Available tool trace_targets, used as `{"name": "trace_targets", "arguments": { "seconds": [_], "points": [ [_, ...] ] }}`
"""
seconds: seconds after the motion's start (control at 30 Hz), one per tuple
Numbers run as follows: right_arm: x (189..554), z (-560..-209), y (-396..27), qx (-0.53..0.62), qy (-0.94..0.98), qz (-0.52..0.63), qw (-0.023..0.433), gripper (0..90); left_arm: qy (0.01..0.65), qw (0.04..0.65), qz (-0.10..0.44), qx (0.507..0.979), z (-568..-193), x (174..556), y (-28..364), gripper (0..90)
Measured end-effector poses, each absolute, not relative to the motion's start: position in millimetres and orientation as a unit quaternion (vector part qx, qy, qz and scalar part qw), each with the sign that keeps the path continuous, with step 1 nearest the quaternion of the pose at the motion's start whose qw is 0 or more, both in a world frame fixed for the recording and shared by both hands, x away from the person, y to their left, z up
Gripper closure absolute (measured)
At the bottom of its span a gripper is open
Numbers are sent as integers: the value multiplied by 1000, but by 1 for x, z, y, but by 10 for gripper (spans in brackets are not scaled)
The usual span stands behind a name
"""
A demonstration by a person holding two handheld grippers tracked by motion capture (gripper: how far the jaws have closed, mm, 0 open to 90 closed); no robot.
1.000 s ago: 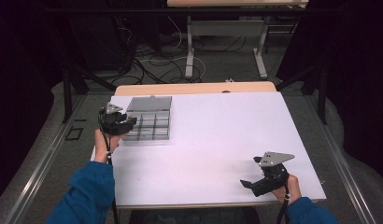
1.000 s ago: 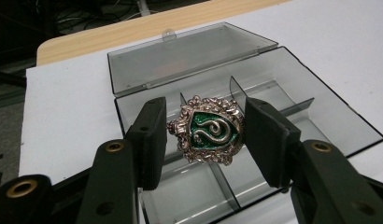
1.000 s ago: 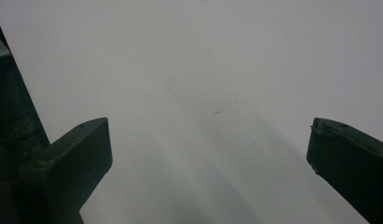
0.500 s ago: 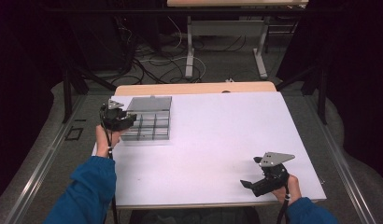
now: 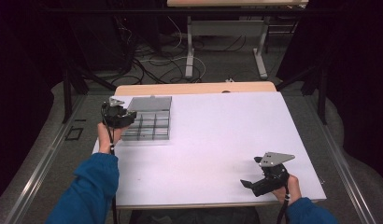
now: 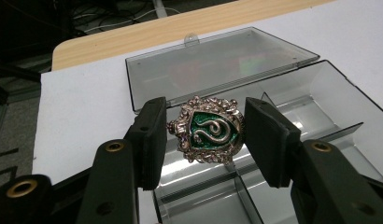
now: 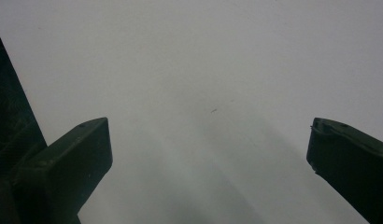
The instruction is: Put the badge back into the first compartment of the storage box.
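Silver-and-green crest badge (image 6: 209, 129) is sitting pinched in the left gripper (image 6: 206, 135), directly over the open compartment box (image 6: 320, 93); right gripper (image 7: 208, 154), spread and empty, is idling well apart.

No readable text or numbers anywhere — the crest badge (image 6: 209, 129) carries an S-shaped serpent emblem.

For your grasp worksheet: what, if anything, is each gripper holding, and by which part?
The left gripper pinches a green and silver crest badge by its two side edges, above the open compartment box. The right gripper is open and holds nothing.
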State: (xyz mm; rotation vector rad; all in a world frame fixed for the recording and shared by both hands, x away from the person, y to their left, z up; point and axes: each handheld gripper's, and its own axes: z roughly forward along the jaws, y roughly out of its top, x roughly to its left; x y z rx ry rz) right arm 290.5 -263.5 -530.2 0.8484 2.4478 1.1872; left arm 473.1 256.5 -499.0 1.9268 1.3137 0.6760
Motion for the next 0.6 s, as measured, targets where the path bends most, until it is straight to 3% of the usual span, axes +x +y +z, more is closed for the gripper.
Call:
{"name": "trace_targets", "arguments": {
  "seconds": [0.6],
  "points": [
    [291, -531, -264, 295, 853, 408, 138, 0, 517, 328, 253, 749, -515, 485, 254, 509]
  ]
}}
